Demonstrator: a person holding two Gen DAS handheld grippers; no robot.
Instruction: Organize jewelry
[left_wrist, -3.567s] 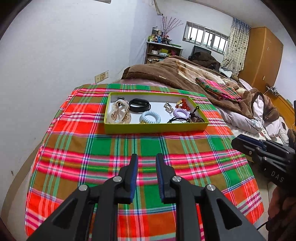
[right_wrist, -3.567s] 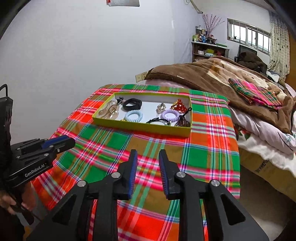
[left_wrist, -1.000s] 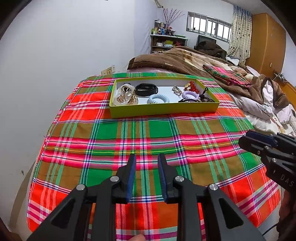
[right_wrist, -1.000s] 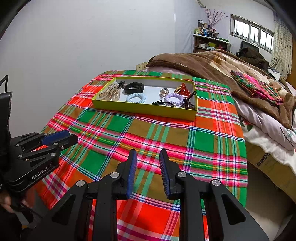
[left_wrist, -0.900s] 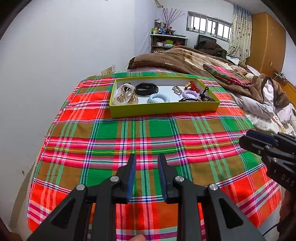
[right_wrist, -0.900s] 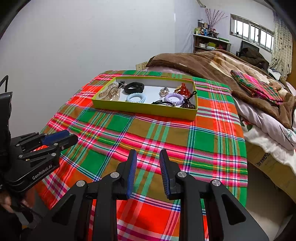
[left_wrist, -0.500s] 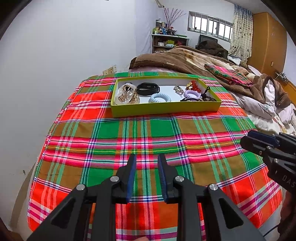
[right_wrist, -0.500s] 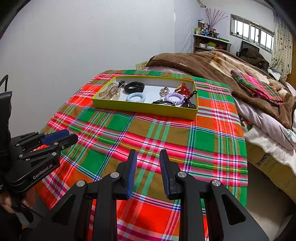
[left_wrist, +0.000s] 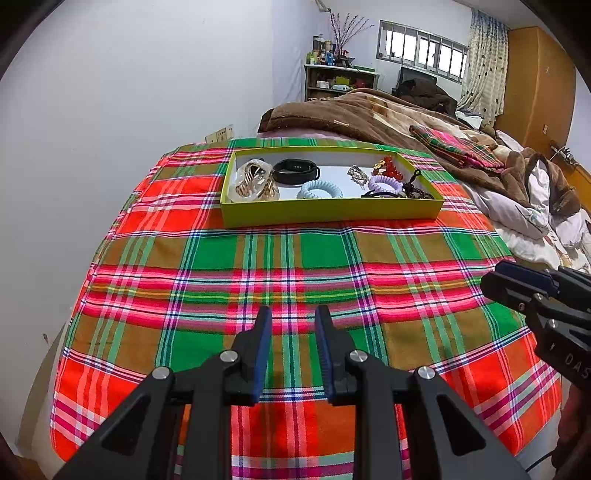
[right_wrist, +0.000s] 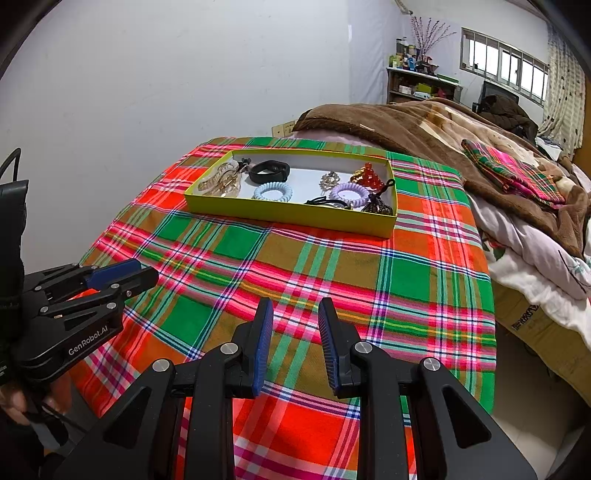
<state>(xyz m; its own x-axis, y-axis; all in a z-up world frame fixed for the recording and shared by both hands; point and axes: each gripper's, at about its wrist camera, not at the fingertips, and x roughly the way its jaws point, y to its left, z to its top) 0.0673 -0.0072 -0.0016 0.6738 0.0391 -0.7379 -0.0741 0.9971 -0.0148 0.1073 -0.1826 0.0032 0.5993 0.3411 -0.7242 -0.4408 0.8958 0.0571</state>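
A shallow yellow-green tray (left_wrist: 325, 215) sits at the far side of the plaid cloth; it also shows in the right wrist view (right_wrist: 291, 213). In it lie a gold clip bundle (left_wrist: 253, 181), a black band (left_wrist: 295, 170), a light blue coil tie (left_wrist: 320, 190), a lilac coil tie (left_wrist: 384, 181), a red bead piece (left_wrist: 386, 165), a silver brooch (right_wrist: 330, 181) and a black cord (right_wrist: 327, 202). My left gripper (left_wrist: 291, 325) is open and empty above the near cloth. My right gripper (right_wrist: 295, 315) is open and empty, also well short of the tray.
The plaid cloth (left_wrist: 295, 273) covers a table against a white wall. A bed with a brown blanket (right_wrist: 436, 125) and a folded plaid cloth (right_wrist: 513, 170) lies to the right. The other gripper shows at each view's side (left_wrist: 543, 295) (right_wrist: 81, 295).
Both grippers have drifted slightly; the tray looks a little nearer than 3.6 s ago. Nothing was picked up and the jaws have stayed open.
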